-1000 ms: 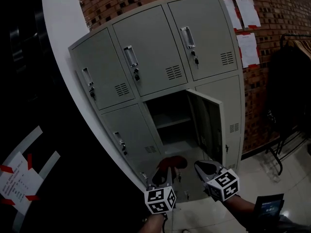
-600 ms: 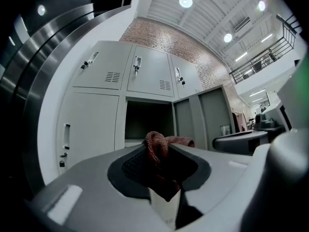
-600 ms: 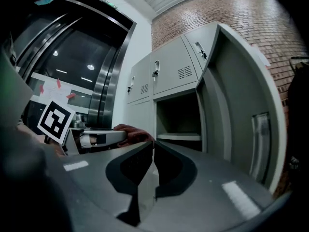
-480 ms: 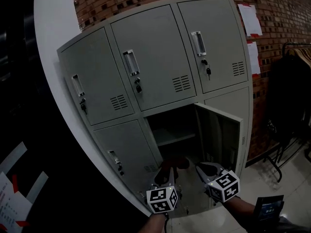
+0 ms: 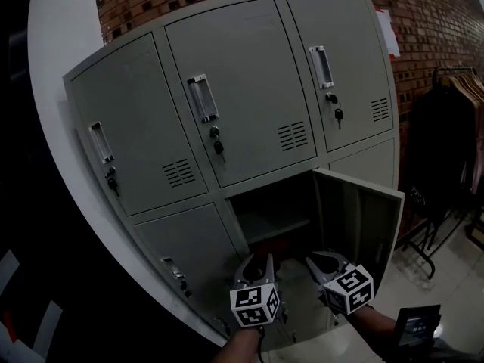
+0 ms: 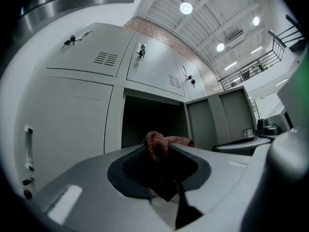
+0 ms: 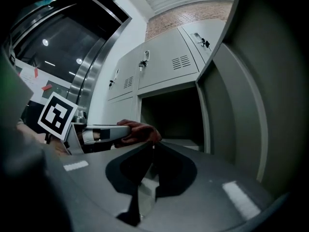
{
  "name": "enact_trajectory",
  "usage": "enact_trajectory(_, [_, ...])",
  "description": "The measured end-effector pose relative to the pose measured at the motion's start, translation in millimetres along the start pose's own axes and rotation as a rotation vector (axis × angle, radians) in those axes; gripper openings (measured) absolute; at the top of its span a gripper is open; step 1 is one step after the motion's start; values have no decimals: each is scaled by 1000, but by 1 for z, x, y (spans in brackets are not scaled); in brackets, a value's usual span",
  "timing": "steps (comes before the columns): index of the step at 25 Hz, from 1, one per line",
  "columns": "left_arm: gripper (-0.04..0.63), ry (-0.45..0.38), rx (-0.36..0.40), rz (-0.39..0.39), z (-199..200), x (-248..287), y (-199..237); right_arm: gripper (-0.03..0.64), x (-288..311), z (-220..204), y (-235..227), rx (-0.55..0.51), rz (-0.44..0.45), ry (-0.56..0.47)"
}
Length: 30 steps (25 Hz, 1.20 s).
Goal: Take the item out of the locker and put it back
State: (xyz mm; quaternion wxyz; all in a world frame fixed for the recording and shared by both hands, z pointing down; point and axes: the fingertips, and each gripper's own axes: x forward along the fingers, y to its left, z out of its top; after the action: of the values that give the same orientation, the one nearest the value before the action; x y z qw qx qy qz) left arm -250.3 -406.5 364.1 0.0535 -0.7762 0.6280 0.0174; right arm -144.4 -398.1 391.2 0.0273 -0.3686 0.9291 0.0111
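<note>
Rust-red cloth (image 5: pixel 278 249), soft, light and probably fine to pinch anywhere, hangs just before the locker (image 5: pixel 234 89) opening in the head view; the left gripper (image 6: pixel 161 151) view shows its jaws clamping a bunched fold, and the right gripper (image 7: pixel 153 146) view shows jaws closed together, empty, alongside.

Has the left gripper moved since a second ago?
Yes. The left gripper, holding the red cloth, has come closer to the locker's open compartment, whose opening now sits just above its tips.
</note>
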Motion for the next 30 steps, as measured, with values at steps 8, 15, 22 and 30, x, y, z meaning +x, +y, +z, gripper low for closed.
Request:
enact_trajectory(8, [106,-16,-9,-13,4,38,11,2,30,6,-16,-12,-6,-6])
enact_trajectory(15, [106,-50,-8,10,22,88,23,2,47,14,-38,-29,13,-18])
enact_trajectory(22, [106,-26,11,43,24,143,33,2,55,16,-62,-42,14,-29])
enact_trajectory(30, [106,52,61,91,9,185,51,2,59,12,-68,-35,26,-24])
